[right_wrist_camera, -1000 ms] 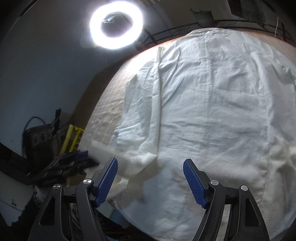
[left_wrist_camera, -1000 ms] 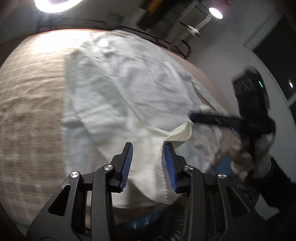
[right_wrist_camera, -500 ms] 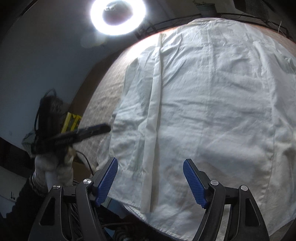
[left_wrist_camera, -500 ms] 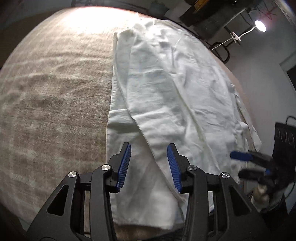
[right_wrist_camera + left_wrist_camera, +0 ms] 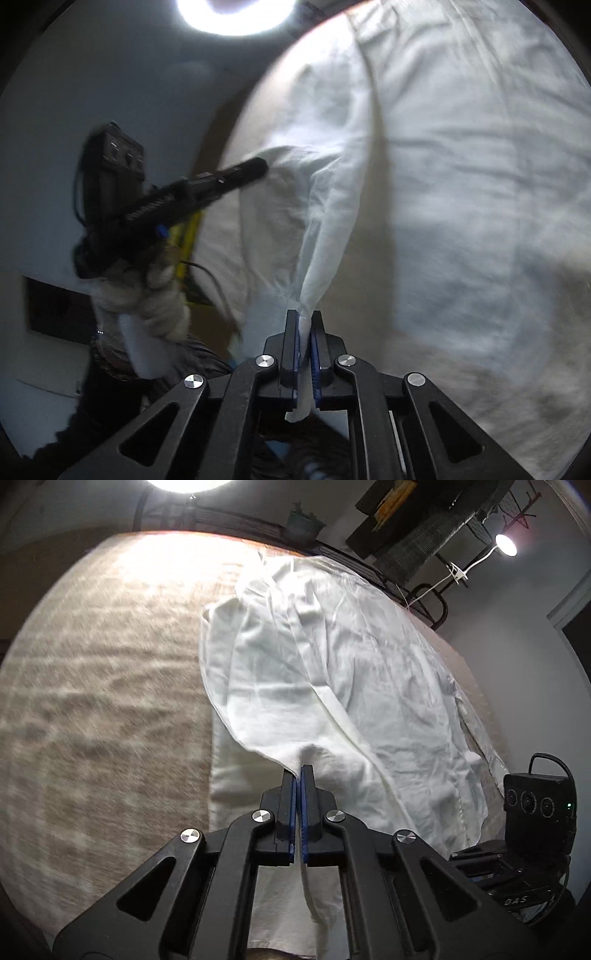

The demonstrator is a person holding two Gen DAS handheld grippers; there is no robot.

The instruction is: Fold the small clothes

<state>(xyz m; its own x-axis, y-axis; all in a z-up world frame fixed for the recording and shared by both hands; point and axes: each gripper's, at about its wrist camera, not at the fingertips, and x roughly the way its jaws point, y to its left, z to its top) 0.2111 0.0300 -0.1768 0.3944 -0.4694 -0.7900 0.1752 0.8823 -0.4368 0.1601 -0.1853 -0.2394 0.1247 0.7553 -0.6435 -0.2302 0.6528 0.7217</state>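
Observation:
A white shirt (image 5: 332, 686) lies spread on a beige textured cloth (image 5: 92, 709) that covers the table. My left gripper (image 5: 299, 770) is closing on the shirt's near edge, its blue pads pressed together with a thin fold between them, and the fabric rises toward them. In the right wrist view my right gripper (image 5: 304, 315) is closing on a bunched corner of the shirt (image 5: 461, 184), which is lifted into a tented ridge. The left gripper (image 5: 258, 168) shows there too, held by a gloved hand (image 5: 147, 295) and nipping the hem. The right gripper's black body (image 5: 535, 812) sits at the table's right edge.
A ring light (image 5: 181, 483) glares above the far edge. A potted plant (image 5: 303, 524) and a dark rack (image 5: 424, 550) stand behind the table, with a small lamp (image 5: 506, 544) at the upper right. A yellow object (image 5: 188, 240) stands below the table's left side.
Both grippers stood open over the flat shirt; now each is shut on its near edge and the fabric is lifted. The left gripper has shifted along the hem.

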